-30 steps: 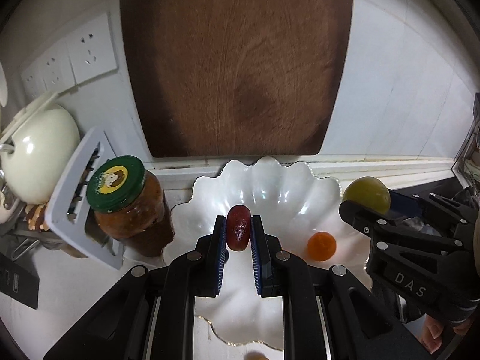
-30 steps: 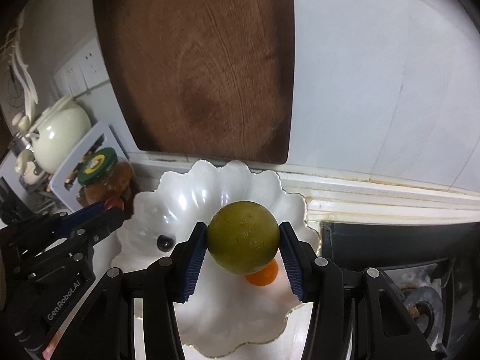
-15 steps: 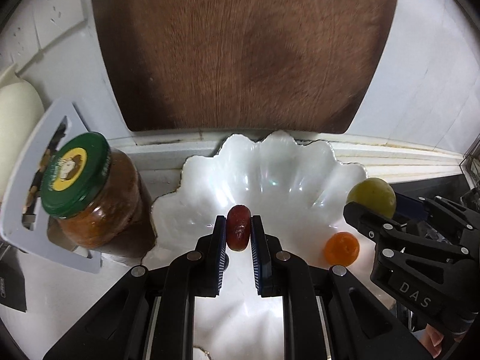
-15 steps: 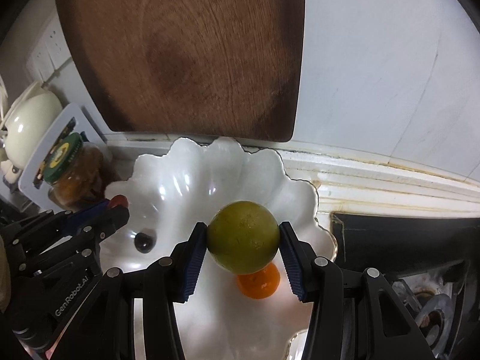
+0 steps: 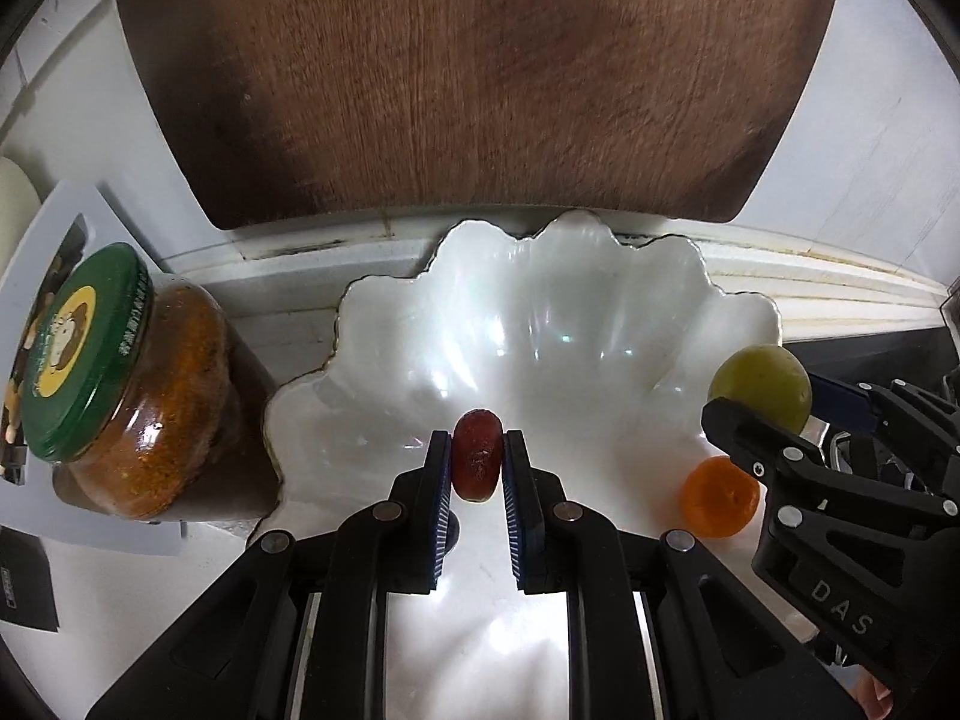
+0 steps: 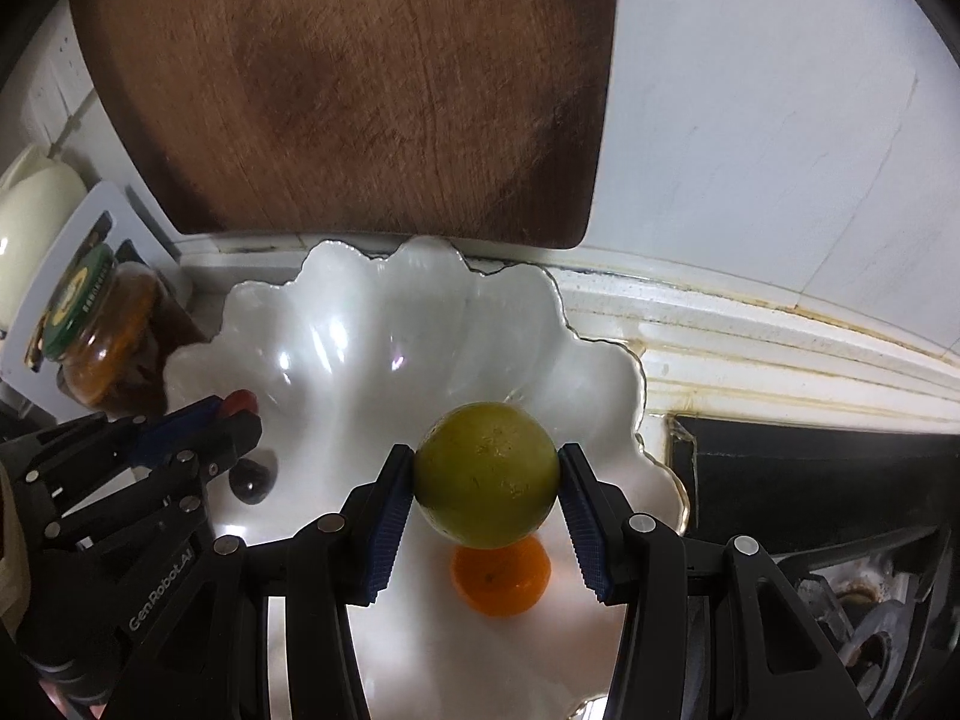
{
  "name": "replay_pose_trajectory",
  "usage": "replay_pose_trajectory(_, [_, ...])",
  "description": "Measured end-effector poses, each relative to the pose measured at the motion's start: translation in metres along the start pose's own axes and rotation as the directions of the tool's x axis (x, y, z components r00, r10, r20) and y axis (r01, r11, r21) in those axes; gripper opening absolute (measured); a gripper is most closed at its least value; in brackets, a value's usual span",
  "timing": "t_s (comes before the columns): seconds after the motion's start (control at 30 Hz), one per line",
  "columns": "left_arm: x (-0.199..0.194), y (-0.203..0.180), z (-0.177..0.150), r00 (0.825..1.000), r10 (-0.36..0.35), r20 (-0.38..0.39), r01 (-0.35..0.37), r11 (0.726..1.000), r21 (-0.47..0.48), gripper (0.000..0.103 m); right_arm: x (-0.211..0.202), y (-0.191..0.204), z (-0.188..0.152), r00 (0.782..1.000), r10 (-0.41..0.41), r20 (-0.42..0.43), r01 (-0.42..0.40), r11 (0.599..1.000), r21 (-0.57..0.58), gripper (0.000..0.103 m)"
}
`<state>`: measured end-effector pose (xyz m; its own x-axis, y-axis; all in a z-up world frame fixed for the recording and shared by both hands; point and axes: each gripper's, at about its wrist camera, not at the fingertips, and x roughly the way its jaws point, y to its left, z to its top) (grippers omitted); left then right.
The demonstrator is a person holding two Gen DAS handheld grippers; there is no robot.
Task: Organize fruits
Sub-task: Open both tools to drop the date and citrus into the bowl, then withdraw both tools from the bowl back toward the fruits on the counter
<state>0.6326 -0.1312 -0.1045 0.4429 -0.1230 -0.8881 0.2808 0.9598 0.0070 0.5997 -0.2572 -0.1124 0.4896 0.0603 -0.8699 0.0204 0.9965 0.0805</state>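
Note:
My left gripper (image 5: 476,461) is shut on a small red date (image 5: 476,461) and holds it low over the left part of a white scalloped bowl (image 5: 540,324). My right gripper (image 6: 486,477) is shut on a round green citrus fruit (image 6: 486,474) above the bowl's right part (image 6: 372,324). A small orange mandarin (image 6: 501,579) lies in the bowl just under the green fruit; it also shows in the left wrist view (image 5: 717,498). A dark small fruit (image 6: 252,480) lies in the bowl below the left gripper (image 6: 240,405).
A jar with a green lid (image 5: 90,354) stands left of the bowl, touching a white rack (image 5: 54,228). A large wooden cutting board (image 5: 468,78) leans on the wall behind. A black stove (image 6: 810,480) lies right of the bowl. A cream teapot (image 6: 30,222) stands far left.
Both grippers have moved forward and down toward the bowl with their fruits still held. The bowl, jar and mandarin look larger and nearer now.

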Motion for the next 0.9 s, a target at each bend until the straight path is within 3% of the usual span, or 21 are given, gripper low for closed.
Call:
replay_pose_trajectory(0.1, [0.005,-0.001,0.001,1.0,0.007,-0.014,-0.006,1.0,0.006,0.025,0.003,0.001,0.001,1.0,-0.008,-0.008,0.008,1.0,-0.009,0.05])
replay_pose_trajectory(0.17, [0.004,0.0,0.002,1.0,0.01,-0.01,-0.01,1.0,0.0,0.05,0.004,0.001,0.001,1.0,-0.008,-0.01,0.008,1.0,-0.018,0.05])
replay_pose_trajectory(0.3, [0.0,0.0,0.001,0.999,0.048,0.006,-0.049,0.999,0.007,0.053,-0.003,0.002,0.002,0.999,-0.04,0.028,0.041,0.999,-0.03,0.056])
replay_pose_trajectory(0.4, [-0.006,0.003,0.0,0.999,0.035,0.0,-0.035,0.999,-0.012,0.055,-0.012,0.0,0.003,0.998,-0.041,0.051,0.042,0.999,-0.017,0.057])
replay_pose_trajectory(0.47, [-0.012,0.005,-0.002,0.999,0.054,0.008,-0.054,0.998,-0.017,0.061,-0.017,-0.003,0.002,0.997,-0.049,0.06,0.05,0.999,-0.013,0.057])
replay_pose_trajectory(0.67, [-0.042,0.007,-0.011,0.994,0.066,0.082,-0.063,0.997,-0.043,0.075,-0.036,-0.008,-0.01,0.993,-0.055,0.104,0.056,0.998,-0.007,0.057])
replay_pose_trajectory(0.9, [-0.087,0.0,-0.024,0.973,0.115,0.2,-0.114,0.993,-0.015,0.083,-0.07,-0.012,-0.026,0.983,-0.046,0.176,0.046,0.999,0.002,0.057])
